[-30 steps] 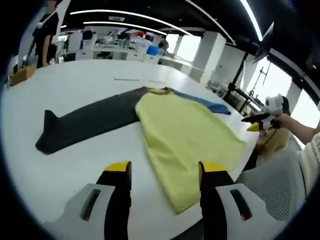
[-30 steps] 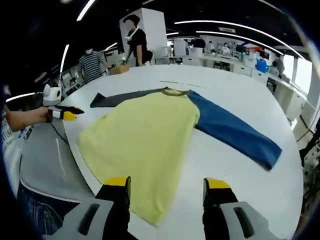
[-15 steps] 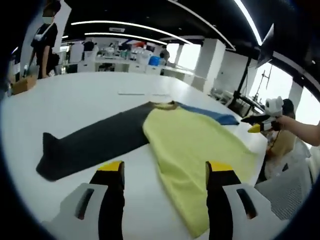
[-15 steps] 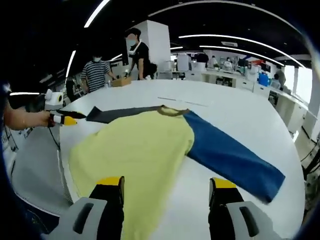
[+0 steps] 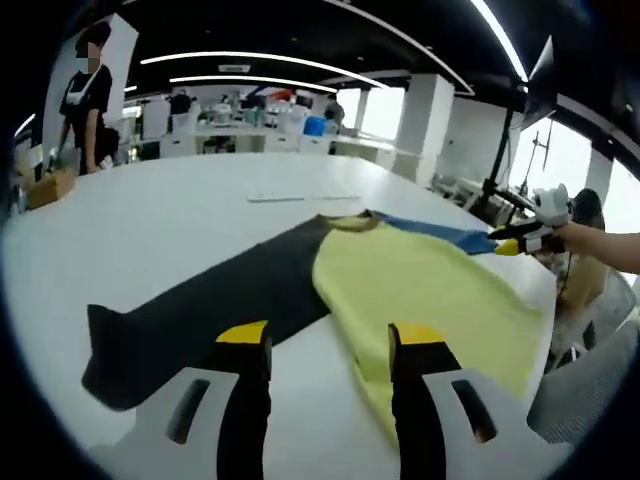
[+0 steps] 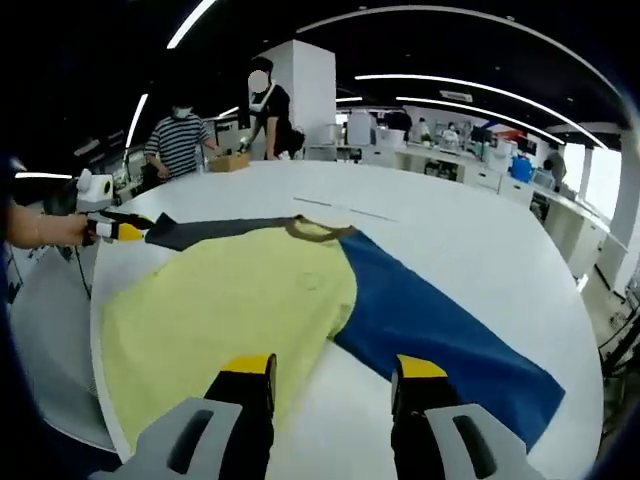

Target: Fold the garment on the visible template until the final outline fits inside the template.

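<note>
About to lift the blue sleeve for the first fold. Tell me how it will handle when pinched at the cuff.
The blue sleeve lies flat and thin on the table, so it will probably drape limply. It looks light. Joined to the yellow body, it may tug that panel.

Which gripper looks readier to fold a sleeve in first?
Either could start, each on its own side. The left gripper hangs open over the dark sleeve, the right gripper open over the blue sleeve. Neither touches the shirt yet.
</note>
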